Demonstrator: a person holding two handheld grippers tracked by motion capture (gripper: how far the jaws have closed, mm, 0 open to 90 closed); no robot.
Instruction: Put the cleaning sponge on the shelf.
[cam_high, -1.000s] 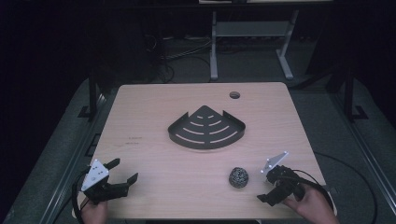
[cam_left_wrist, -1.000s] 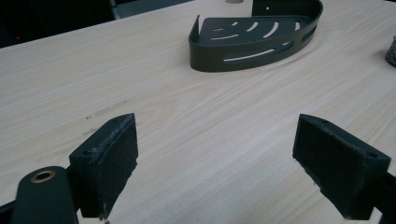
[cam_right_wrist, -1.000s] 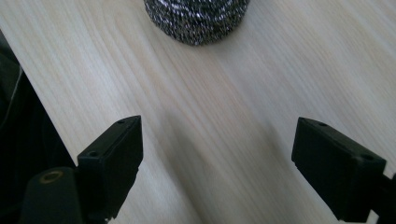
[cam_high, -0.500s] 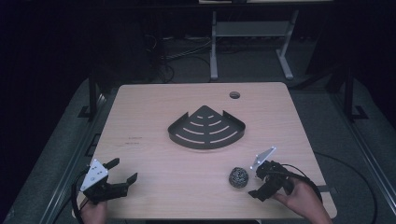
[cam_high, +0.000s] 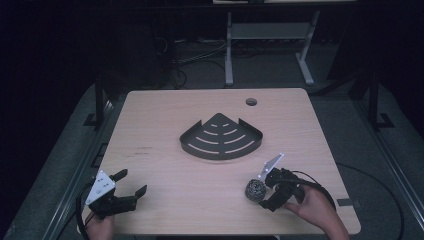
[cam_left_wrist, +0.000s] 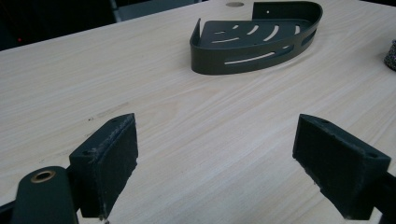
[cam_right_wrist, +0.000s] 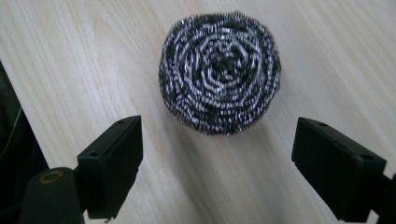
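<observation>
Near the front right corner of the pale wooden table (cam_high: 165, 110), a round steel-wire scouring pad (cam_high: 255, 189) lies flat on the bare wood. The right gripper (cam_high: 263, 192) sits just beside it, jaws spread wide and not yet touching, lined up so the pad (cam_right_wrist: 219, 70) lies just ahead of the gap, likely for a grasp. A black slotted metal corner shelf (cam_high: 221, 137) rests mid-table, well apart from the pad. The left gripper (cam_high: 131, 183) waits at the front left, jaws apart and holding nothing, apparently idle.
</observation>
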